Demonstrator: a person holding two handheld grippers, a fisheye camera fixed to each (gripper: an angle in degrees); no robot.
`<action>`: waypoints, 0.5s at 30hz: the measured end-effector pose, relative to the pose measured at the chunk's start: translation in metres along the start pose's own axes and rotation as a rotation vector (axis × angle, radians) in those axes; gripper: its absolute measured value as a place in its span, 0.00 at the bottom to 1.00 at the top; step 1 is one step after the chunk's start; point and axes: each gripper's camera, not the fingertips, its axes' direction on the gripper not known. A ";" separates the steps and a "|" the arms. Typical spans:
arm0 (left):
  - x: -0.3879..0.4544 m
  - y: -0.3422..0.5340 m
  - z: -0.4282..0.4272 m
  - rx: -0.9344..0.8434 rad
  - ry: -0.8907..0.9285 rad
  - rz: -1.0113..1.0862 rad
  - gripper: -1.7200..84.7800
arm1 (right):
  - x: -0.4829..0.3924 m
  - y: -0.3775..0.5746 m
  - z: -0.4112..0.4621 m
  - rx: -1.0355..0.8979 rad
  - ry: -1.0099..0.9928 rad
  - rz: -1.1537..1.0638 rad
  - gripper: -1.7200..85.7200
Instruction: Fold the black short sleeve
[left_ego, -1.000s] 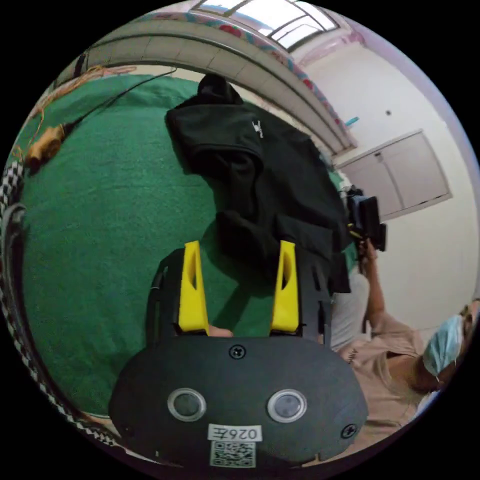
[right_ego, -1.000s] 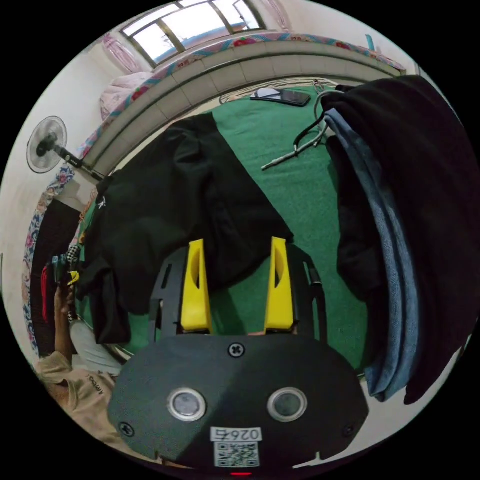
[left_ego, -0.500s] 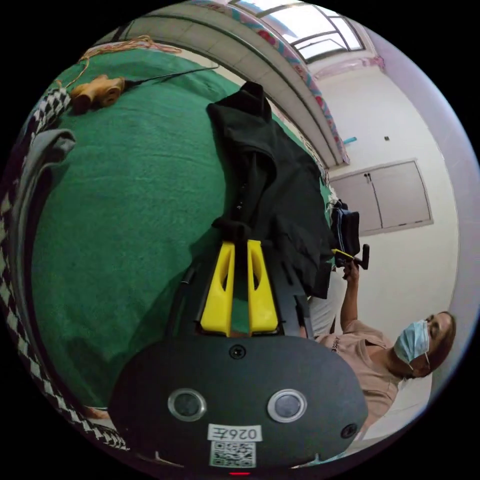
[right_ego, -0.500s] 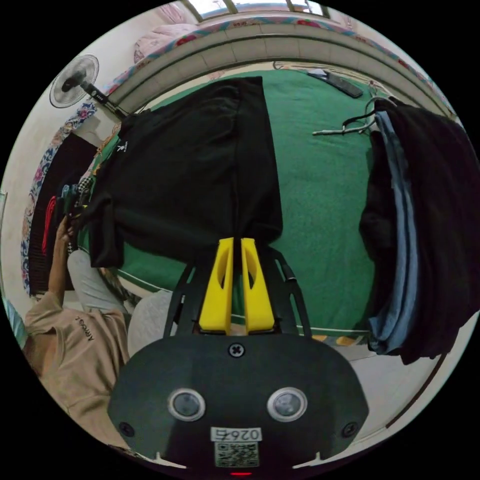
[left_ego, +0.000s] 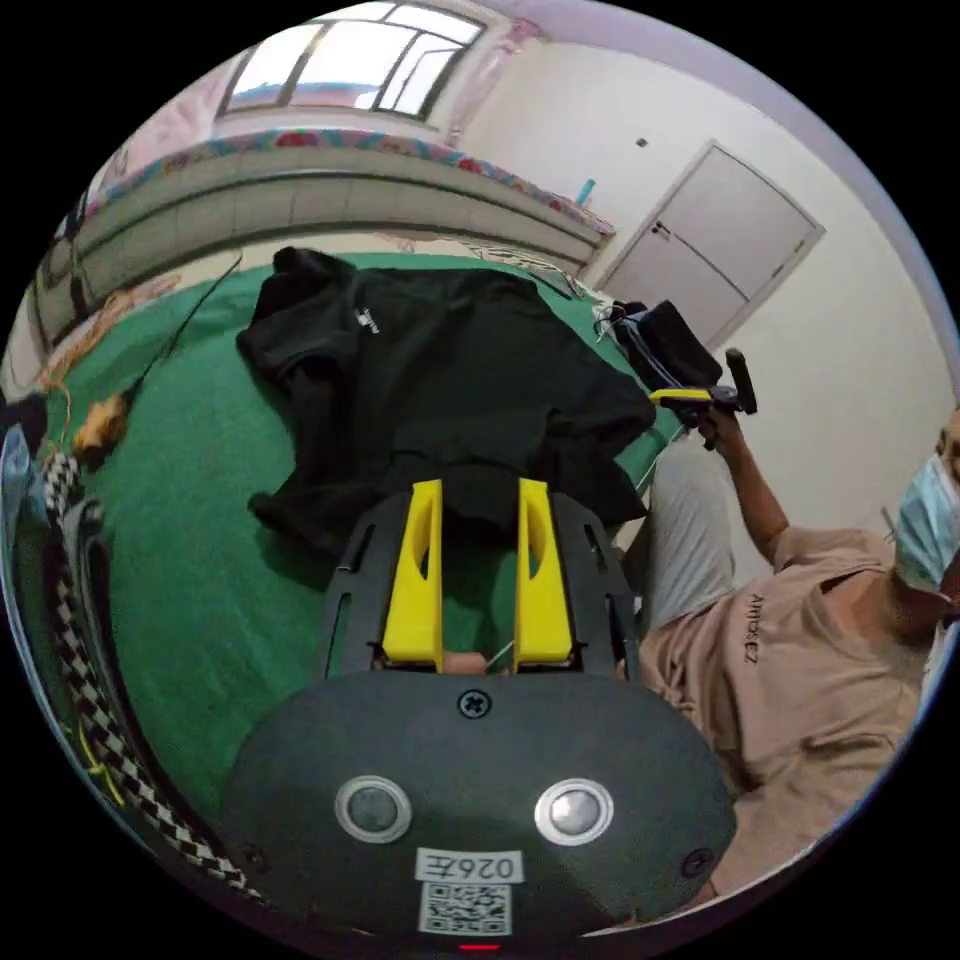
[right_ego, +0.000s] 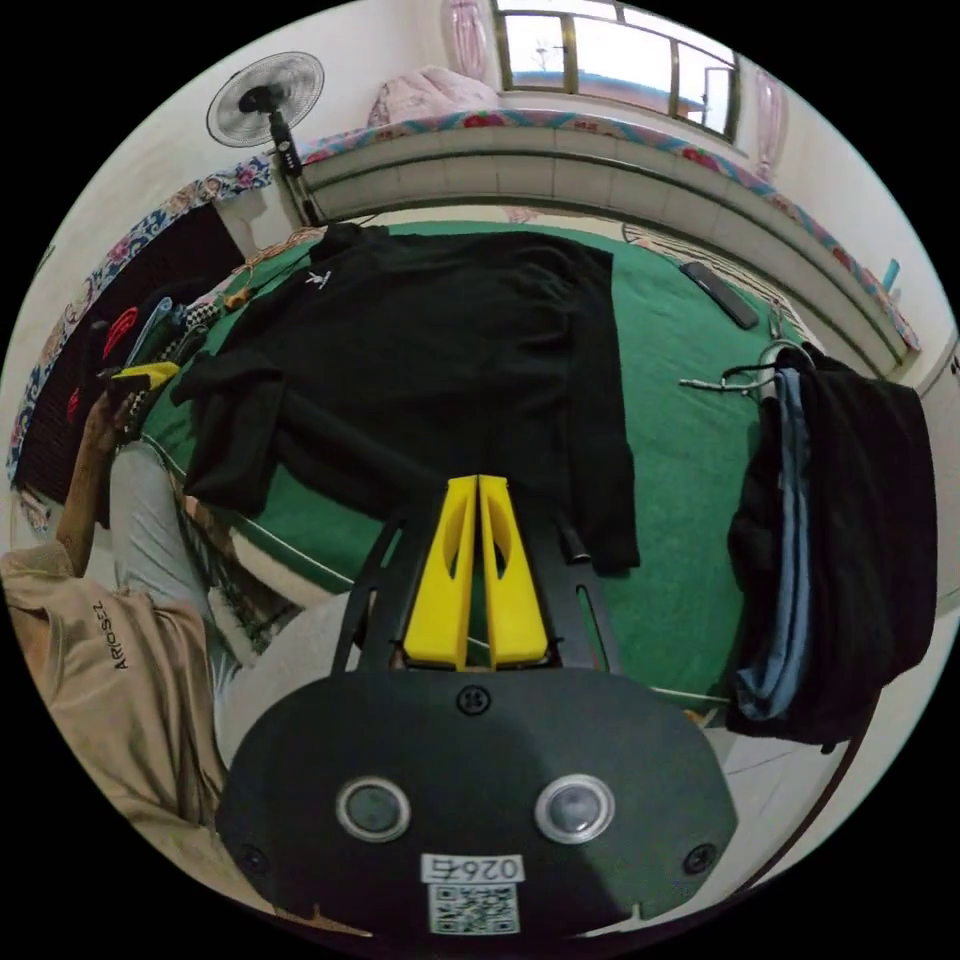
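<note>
Left jaws parted, right jaws closed at black shirt (right_ego: 440, 340) hem.

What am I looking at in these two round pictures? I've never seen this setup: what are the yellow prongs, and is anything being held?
There is no robot here. A person holds a hand tool in each hand, and each tool carries a fisheye camera, which makes the pictures round. The yellow prongs are each tool's two jaws.

The left gripper view looks past the left gripper, whose jaws stand apart and grip nothing, though the shirt's edge lies between their tips. The right gripper view looks past the right gripper, whose jaws are closed together at the near edge of the black shirt; whether cloth is pinched between them I cannot tell.

The shirt lies spread on a green cloth surface, one sleeve bunched up. Beside it hangs a pile of dark and blue clothes with a hanger. The person sits at the edge.
</note>
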 end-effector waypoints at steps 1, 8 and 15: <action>0.009 -0.006 0.004 -0.012 -0.010 0.028 0.09 | -0.006 -0.009 0.016 -0.065 -0.045 -0.023 0.01; 0.052 -0.016 0.041 -0.503 0.066 0.167 0.01 | -0.062 -0.010 0.012 -0.282 -0.067 -0.153 0.01; 0.080 0.034 -0.173 0.361 0.101 0.196 0.01 | -0.230 -0.009 -0.084 0.161 -0.111 -0.404 0.01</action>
